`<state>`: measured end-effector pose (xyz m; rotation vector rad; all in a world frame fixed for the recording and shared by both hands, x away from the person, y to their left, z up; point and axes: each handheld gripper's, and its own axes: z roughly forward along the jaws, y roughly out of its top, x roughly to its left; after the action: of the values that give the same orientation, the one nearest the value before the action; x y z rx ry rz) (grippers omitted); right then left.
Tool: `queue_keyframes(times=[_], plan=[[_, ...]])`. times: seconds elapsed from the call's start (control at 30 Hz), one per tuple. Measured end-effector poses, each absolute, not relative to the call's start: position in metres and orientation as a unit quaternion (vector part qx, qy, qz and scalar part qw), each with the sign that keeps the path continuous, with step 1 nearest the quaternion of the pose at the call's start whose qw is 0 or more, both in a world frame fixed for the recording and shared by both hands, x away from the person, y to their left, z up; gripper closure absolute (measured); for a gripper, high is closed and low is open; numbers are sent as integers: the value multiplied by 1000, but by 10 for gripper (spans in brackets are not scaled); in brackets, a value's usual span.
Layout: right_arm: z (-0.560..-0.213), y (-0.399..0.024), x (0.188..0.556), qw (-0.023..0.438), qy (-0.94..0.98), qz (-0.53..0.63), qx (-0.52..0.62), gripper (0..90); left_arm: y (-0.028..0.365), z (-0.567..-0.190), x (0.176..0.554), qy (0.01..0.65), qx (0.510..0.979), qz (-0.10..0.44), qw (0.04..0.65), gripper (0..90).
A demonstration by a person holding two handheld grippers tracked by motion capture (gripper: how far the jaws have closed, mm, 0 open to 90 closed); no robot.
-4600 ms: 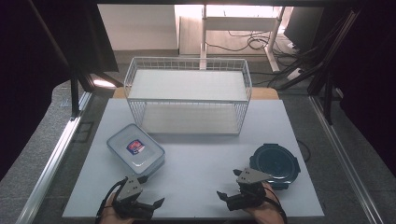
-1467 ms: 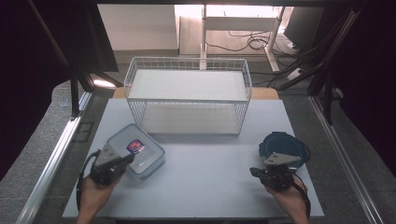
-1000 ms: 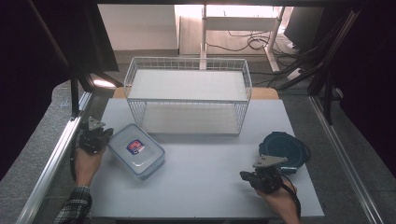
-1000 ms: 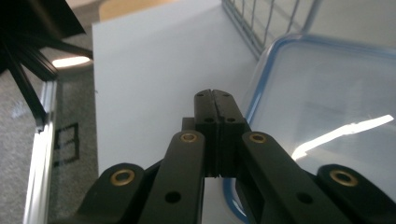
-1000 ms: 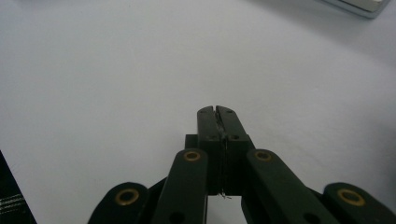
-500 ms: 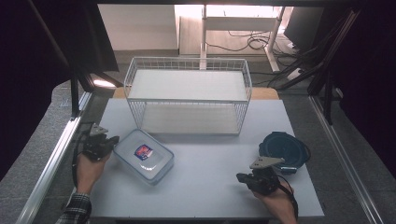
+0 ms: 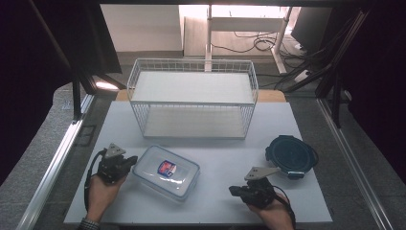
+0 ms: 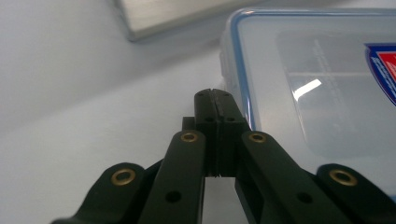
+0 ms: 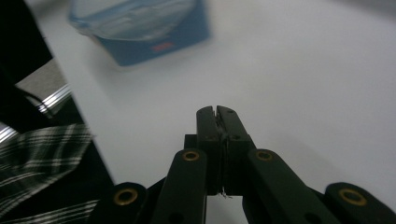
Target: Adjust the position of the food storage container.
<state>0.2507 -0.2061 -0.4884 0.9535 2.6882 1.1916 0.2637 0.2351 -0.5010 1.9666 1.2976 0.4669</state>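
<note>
1. Left tool (image 7: 128,162): jaws closed, nothing held, tip just beside the near-left edge of the clear lidded box (image 7: 166,171).
2. Right tool (image 7: 235,190): jaws closed, nothing held, pointing across bare surface toward the box, well apart from it.
3. White tabletop (image 7: 220,148); grey floor and cables beyond.
4. Count: two tools, one box, one dark round container (image 7: 290,155) behind the right tool, one wire basket (image 7: 193,97) farther back.
5. Box contents cannot be told; the basket's white shelves are bare.

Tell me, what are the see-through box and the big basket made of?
The lidded box looks like clear, glossy plastic: you can see through it and its lid shines. The basket looks like thin white-coated metal wire, judging by its open grid.
</note>
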Motion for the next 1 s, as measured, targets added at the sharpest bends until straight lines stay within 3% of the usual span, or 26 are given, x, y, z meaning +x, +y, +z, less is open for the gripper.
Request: queue_keyframes(times=[0.17, 0.37, 1.0], plan=[[-497, -171, 234, -7, 891, 369, 263, 880, 217, -502, 246, 488, 774, 154, 373, 900], [-502, -159, 228, -23, 893, 364, 262, 869, 196, -504, 231, 471, 786, 139, 376, 900], [-497, -196, 255, 55, 872, 359, 327, 893, 173, -507, 216, 458, 785, 96, 406, 900]])
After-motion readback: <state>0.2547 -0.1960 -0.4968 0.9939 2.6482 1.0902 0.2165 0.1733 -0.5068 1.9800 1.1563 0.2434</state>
